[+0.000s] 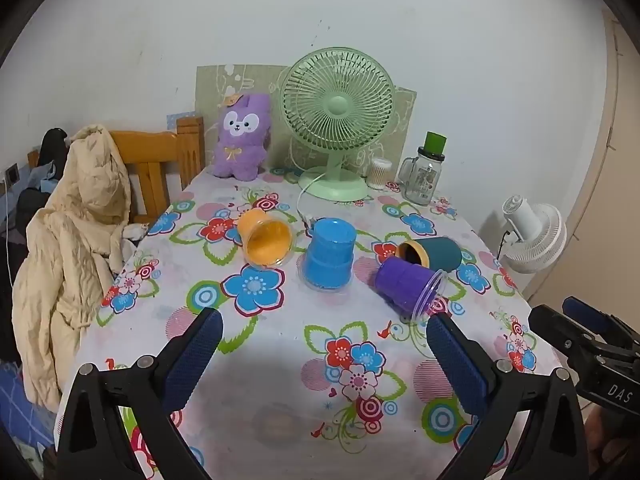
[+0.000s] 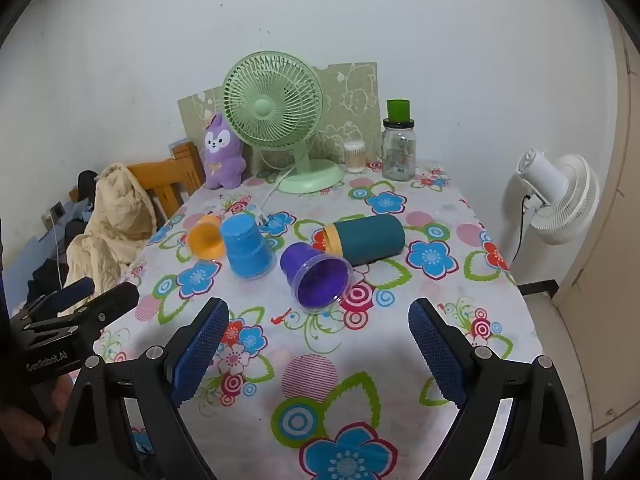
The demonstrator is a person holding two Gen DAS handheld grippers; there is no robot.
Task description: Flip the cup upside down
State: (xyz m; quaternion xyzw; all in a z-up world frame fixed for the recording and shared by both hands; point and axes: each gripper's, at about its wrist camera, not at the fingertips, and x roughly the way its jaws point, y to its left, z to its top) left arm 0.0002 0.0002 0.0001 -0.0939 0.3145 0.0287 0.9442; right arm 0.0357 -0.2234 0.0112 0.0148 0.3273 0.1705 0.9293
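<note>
Lying on its side near the middle of the flowered table [image 2: 400,360], the purple cup [image 2: 316,278] points its clear-rimmed mouth toward the right gripper [image 2: 318,346], whose jaws are spread wide and hold nothing. The left gripper [image 1: 324,354] is likewise released and empty, hovering over the near part of the cloth. Just behind the purple cup a teal cup [image 2: 366,240] also lies on its side, very near or touching it. The blue cup [image 2: 246,248] already stands mouth down, and beside it the orange cup [image 2: 205,238] lies tipped over.

A likely risk is that a round cup on its side rolls when one pad meets it first, and it could knock the teal cup along. The thin clear rim may also flex or slip under a pinch, so the cup could drop mid-turn.

Counted: four cups, one of them inverted and three lying; two grippers; one green fan [image 2: 276,120]; one white fan [image 2: 560,196]; one plush toy [image 2: 222,152]; one jar [image 2: 399,148].
</note>
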